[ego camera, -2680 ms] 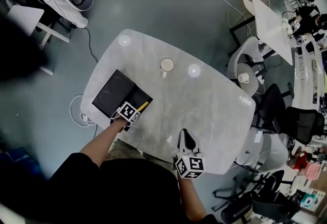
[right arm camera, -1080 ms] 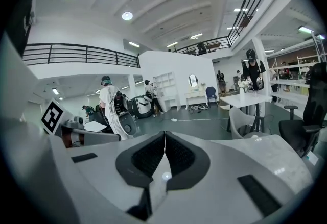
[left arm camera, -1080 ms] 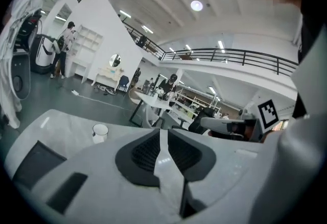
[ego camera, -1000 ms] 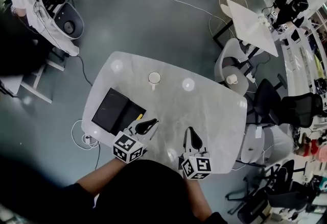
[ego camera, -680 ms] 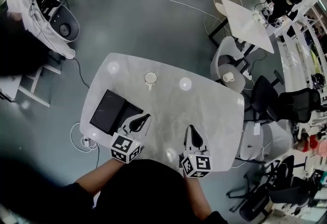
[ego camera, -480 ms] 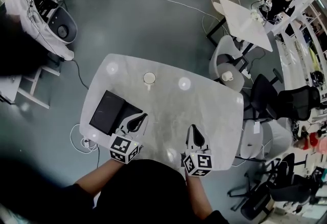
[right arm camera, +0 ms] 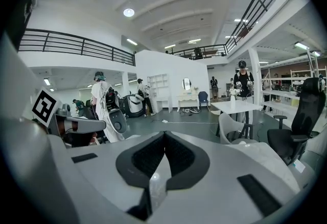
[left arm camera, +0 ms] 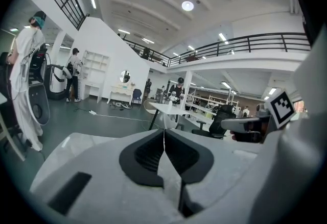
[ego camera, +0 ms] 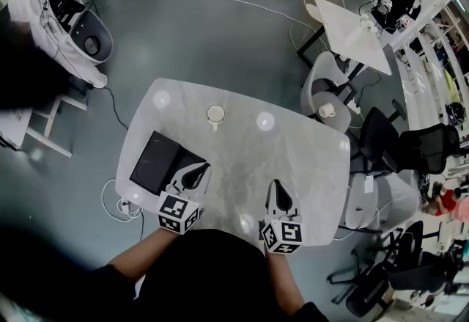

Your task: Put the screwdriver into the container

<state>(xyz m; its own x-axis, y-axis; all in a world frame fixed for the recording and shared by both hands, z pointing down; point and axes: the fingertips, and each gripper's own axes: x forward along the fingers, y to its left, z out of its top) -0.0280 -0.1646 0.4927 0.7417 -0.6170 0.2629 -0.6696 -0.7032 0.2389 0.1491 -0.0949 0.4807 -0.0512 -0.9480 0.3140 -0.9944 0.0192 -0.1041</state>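
The black container [ego camera: 152, 161] sits at the left edge of the marble table [ego camera: 300, 159], toward the near left corner. The left gripper [ego camera: 195, 172] hovers right at that container's near right corner, jaws pressed together with nothing between them. The screwdriver can't be made out in any view, so no telling where it lies. A white cup [ego camera: 215, 114] stands by the far edge. The right gripper [ego camera: 275, 188] is over the near edge, jaws closed up too and empty.
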